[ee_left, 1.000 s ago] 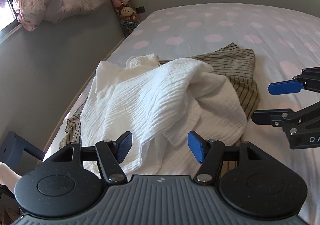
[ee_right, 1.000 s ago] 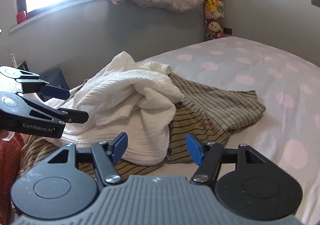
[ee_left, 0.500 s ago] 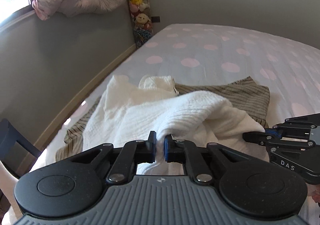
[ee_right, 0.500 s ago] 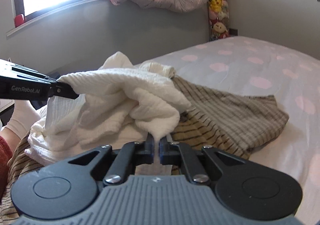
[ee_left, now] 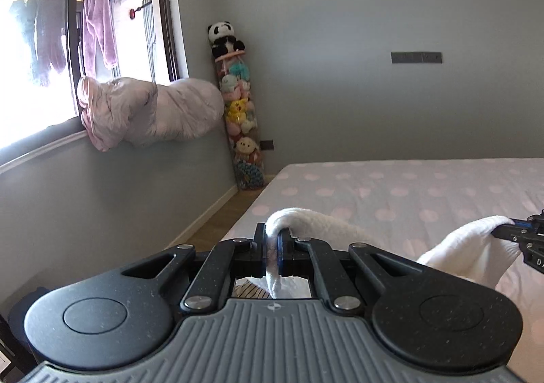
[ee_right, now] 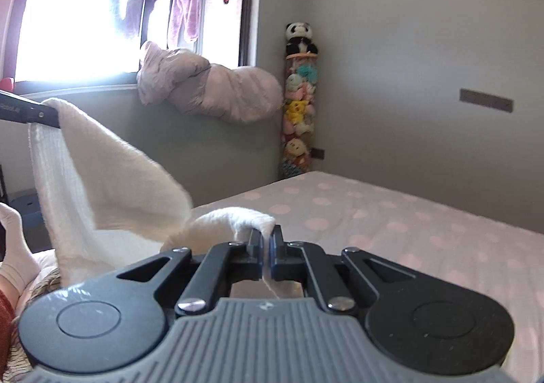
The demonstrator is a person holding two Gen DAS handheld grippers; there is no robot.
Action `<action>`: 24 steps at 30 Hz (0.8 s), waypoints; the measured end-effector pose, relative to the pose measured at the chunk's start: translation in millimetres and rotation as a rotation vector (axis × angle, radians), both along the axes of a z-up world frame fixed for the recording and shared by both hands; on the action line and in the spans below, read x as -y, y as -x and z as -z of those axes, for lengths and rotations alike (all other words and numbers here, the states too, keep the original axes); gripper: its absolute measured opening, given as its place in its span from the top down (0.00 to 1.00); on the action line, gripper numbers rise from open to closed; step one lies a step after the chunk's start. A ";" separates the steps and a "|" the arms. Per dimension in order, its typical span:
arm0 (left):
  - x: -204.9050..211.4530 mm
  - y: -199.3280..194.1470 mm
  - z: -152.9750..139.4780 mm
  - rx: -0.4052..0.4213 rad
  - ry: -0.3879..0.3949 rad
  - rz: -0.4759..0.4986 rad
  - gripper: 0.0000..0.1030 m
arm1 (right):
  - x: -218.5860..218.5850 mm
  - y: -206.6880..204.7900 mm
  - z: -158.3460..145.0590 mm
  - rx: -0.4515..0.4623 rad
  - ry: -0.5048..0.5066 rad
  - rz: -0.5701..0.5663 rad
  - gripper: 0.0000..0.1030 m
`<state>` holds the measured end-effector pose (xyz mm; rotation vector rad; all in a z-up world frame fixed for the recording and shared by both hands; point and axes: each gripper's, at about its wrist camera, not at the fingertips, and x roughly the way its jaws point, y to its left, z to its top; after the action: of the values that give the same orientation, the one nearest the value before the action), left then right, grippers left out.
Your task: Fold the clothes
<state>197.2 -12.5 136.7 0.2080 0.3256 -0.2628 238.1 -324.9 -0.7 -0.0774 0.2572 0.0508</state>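
A white textured garment [ee_right: 102, 185] hangs in the air between both grippers, lifted above the bed. My left gripper [ee_left: 271, 236] is shut on one bunched edge of the white garment [ee_left: 319, 223]. My right gripper [ee_right: 266, 240] is shut on another edge of it. The left gripper shows at the left of the right wrist view [ee_right: 51, 116], and the right gripper shows at the right edge of the left wrist view [ee_left: 510, 230]. A striped olive garment [ee_right: 37, 284] lies below on the bed, mostly hidden.
The bed with a pink-dotted sheet [ee_left: 425, 192] stretches ahead. A grey wall with a window sill carries a bundled pink duvet [ee_left: 149, 117]. A tall column of plush toys [ee_left: 241, 117] stands in the corner. A socked foot [ee_right: 13, 247] is at the left.
Both grippers closed on the white garment and lifted it up off the striped garment; the views tilted up toward the wall and window.
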 end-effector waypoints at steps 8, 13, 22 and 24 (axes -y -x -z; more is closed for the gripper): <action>-1.2 39.0 -8.7 0.005 0.043 0.034 0.97 | 85.7 112.8 -48.3 0.052 0.108 0.260 0.95; -17.4 38.2 35.4 -0.124 0.009 0.009 0.97 | 136.1 170.0 -28.0 -0.035 0.094 0.407 0.95; -53.6 53.9 152.8 -0.414 -0.045 -0.052 0.96 | 167.8 230.0 64.2 -0.291 0.032 0.495 0.95; -58.5 61.7 170.8 -0.462 -0.048 -0.046 0.96 | 163.6 228.4 82.2 -0.343 0.010 0.481 0.93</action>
<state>135.5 46.0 -34.1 0.1850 0.7945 -0.2565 9.7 -488.5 -82.9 -0.0142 0.6123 -0.4185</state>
